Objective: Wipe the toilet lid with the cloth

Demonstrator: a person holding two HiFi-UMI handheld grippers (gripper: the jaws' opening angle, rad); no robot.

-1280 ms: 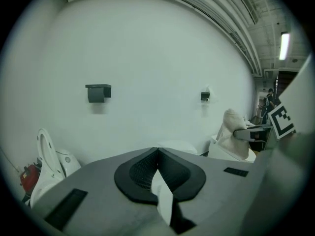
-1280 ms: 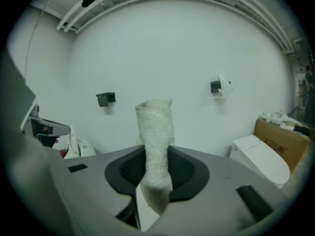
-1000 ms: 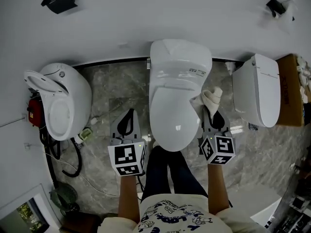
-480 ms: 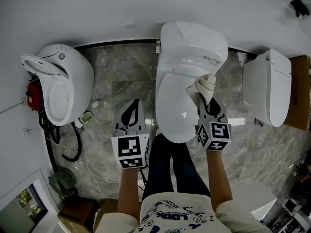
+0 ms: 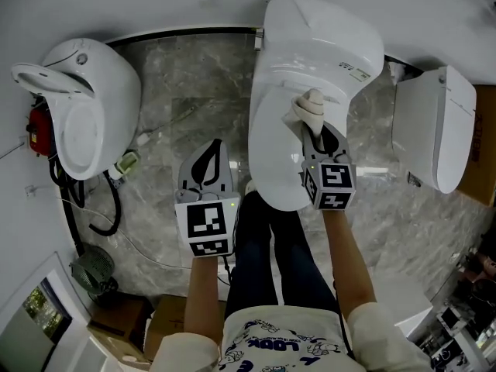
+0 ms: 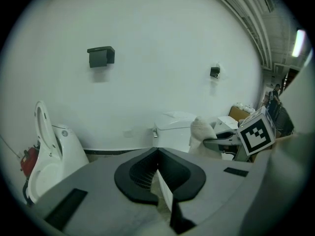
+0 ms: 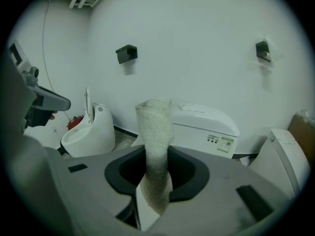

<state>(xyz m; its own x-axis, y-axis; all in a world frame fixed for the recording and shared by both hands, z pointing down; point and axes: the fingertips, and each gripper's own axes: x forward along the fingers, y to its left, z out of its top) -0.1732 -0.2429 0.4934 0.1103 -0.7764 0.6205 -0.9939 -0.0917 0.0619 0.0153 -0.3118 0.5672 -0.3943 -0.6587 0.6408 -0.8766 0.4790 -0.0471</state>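
Note:
The middle white toilet's closed lid (image 5: 288, 130) fills the centre of the head view. My right gripper (image 5: 315, 135) hovers over the lid's right half, shut on a rolled white cloth (image 5: 308, 107) that sticks out past the jaws toward the tank. In the right gripper view the cloth (image 7: 155, 146) stands up between the jaws, with the toilet tank (image 7: 209, 127) behind it. My left gripper (image 5: 206, 169) hangs over the marble floor left of the bowl, jaws together and nothing in them; in the left gripper view the jaws (image 6: 158, 178) point at the wall.
A second toilet with its seat raised (image 5: 74, 115) stands at the left, with a red object and cables beside it. A third toilet (image 5: 435, 126) stands at the right next to a cardboard box (image 5: 484, 142). My legs (image 5: 279, 262) are just before the bowl.
My right gripper has carried the cloth from beside the bowl's right edge up and inward over the lid. The left gripper has stayed beside the bowl. The view has shifted.

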